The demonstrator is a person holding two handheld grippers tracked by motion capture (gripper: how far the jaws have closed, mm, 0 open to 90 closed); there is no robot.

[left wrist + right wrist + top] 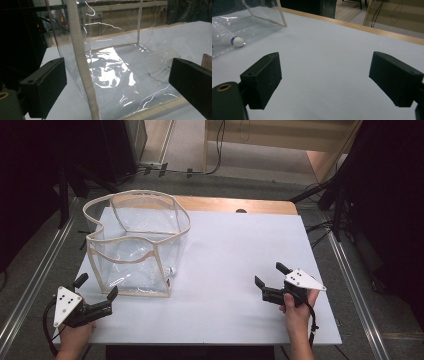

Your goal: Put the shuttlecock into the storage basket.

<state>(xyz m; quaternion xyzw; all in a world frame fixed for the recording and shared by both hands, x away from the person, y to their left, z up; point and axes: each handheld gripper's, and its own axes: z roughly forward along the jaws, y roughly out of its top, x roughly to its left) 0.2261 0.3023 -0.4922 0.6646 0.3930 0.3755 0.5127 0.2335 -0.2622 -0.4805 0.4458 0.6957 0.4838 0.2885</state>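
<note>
A clear plastic bag (135,245) with beige trim stands upright on the left part of the white table (235,250). Inside it, on the bottom near its right wall, lies a white shuttlecock (233,40), also seen through the plastic as a shuttlecock (162,66) in the left gripper view. My left gripper (96,289) is open just in front of the bag's near left corner, with the bag's trimmed corner edge (82,65) between its jaws but untouched. My right gripper (270,274) is open over bare table at the right, holding nothing.
A wooden strip (235,205) runs along the table's far edge. Dark stands and cables sit on the floor beyond and at both sides. The table between the bag and my right gripper is bare white surface.
</note>
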